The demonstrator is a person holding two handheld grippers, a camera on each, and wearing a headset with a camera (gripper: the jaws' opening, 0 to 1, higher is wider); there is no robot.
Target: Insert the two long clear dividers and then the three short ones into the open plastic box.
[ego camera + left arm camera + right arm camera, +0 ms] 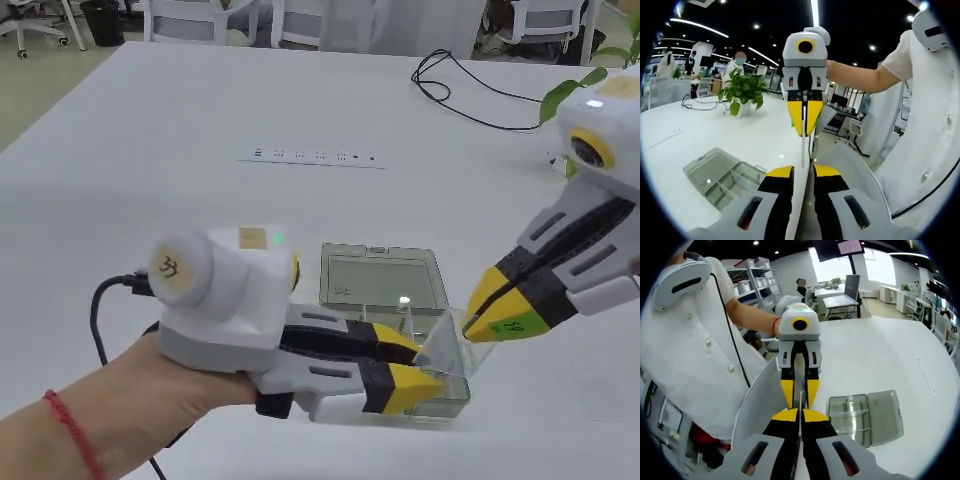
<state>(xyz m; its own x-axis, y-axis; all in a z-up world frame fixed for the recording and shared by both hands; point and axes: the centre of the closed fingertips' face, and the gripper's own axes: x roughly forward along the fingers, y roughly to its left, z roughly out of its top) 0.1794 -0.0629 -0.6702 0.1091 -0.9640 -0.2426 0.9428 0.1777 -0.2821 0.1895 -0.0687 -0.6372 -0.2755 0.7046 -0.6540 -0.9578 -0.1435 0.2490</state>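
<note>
Insertion in hand: your left gripper clamps one end of the clear divider, your right gripper clamps the other, just above the open box. Next, likely: square it up and lower both ends evenly.

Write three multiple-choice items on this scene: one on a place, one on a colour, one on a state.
1. Where is the clear divider?
A. inside the box
B. pinched between the left hand-held gripper and the right hand-held gripper
C. flat on the lid

2. What colour are the fingertips?
A. yellow
B. red
C. blue

3. What state is the plastic box in?
A. shut
B. upside down
C. open, lid laid flat

Answers:
1. B, since both sets of jaws close on its thin clear edge.
2. A, as all the tips show yellow.
3. C, as the lid lies flat beside the base.
</note>
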